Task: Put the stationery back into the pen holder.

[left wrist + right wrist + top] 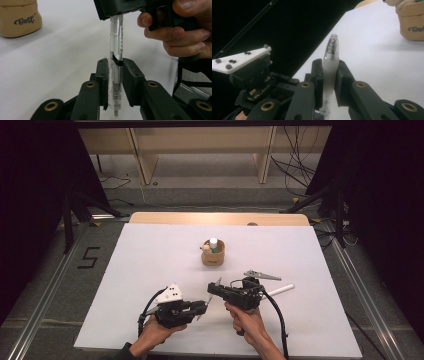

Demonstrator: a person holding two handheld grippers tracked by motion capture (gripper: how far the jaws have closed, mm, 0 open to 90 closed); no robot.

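Low in the middle of the high view, the left gripper (202, 307) pinches one end of the clear pen (116, 62) while the right gripper (214, 289) clamps the other. Both hold tight, so a twist or pull out of line could snap it, or let it slip (smooth plastic). Up at centre, the tan cup (213, 257) holds a white-capped bottle (214, 243) and a small figure.
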